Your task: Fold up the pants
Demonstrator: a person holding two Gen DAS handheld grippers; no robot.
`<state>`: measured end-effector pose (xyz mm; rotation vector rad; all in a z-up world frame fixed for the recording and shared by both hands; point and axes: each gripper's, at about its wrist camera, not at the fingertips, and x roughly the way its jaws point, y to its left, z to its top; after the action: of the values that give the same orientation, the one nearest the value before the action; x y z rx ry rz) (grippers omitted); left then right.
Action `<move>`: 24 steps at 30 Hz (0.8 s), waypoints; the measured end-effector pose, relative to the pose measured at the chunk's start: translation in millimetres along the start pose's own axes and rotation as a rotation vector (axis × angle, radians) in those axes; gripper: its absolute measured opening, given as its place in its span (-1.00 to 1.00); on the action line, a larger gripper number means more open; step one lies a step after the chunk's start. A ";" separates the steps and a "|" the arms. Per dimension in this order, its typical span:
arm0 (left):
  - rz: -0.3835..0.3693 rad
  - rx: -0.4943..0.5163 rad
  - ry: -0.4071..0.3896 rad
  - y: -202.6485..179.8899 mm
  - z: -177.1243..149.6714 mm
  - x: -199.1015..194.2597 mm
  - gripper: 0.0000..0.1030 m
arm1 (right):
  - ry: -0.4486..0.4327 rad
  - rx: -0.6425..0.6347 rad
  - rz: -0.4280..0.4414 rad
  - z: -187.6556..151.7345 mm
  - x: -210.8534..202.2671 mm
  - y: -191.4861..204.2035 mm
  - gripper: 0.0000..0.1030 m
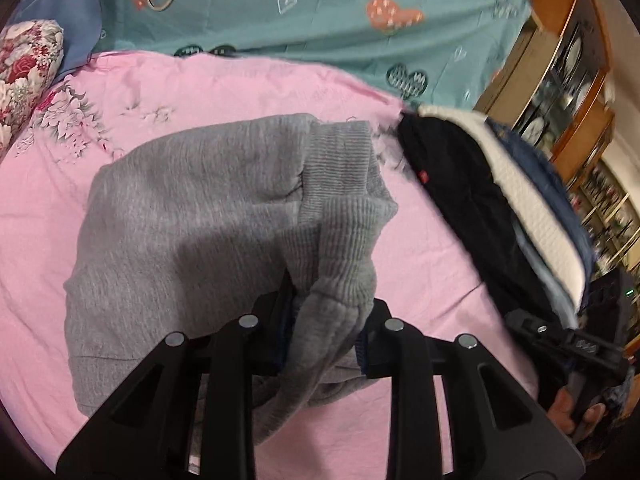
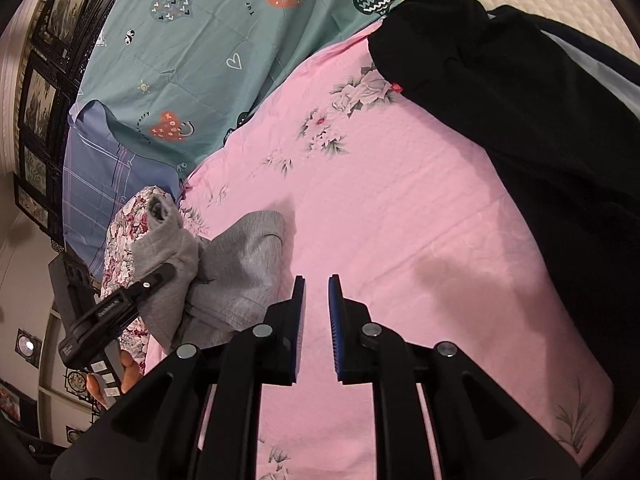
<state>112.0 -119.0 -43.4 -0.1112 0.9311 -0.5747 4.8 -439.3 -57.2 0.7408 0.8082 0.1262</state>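
Grey sweatpants (image 1: 192,216) lie bunched on the pink floral sheet (image 1: 240,88). My left gripper (image 1: 324,320) is shut on the pants' ribbed cuffs, which bulge up between its fingers. In the right wrist view the grey pants (image 2: 240,264) sit at the left, with the left gripper (image 2: 154,278) clamped on them. My right gripper (image 2: 316,292) hangs over bare pink sheet (image 2: 400,220) to the right of the pants, jaws a little apart and empty. The right gripper also shows at the right edge of the left wrist view (image 1: 560,332).
A pile of dark, white and blue clothes (image 1: 500,208) lies at the right; its black garment (image 2: 520,100) fills the right wrist view's right side. A teal heart-print quilt (image 1: 320,12) lies behind. A floral pillow (image 1: 24,72) sits at the left. Wooden cabinets (image 1: 568,80) stand beyond.
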 end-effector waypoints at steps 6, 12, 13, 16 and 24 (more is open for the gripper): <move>-0.086 -0.018 0.155 -7.5 -15.1 42.6 0.65 | 0.069 -0.019 -0.001 -3.9 24.1 8.5 -0.72; -0.281 -0.054 0.054 5.8 -9.7 -20.5 0.74 | 0.089 -0.055 -0.015 -3.0 31.3 24.4 -0.55; -0.296 -0.090 0.029 16.4 -6.1 -31.8 0.74 | 0.094 -0.064 -0.009 -1.9 33.6 29.9 -0.55; -0.243 -0.197 -0.056 55.5 -0.2 -59.7 0.74 | 0.118 -0.120 0.043 2.6 44.6 59.1 -0.55; -0.245 -0.322 -0.126 104.6 -5.5 -83.7 0.63 | 0.218 -0.328 0.221 6.6 98.2 170.0 -0.54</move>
<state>113.1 13.2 -20.7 -0.5509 0.8873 -0.6314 106.5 -279.8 -4.5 0.5073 0.8841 0.5333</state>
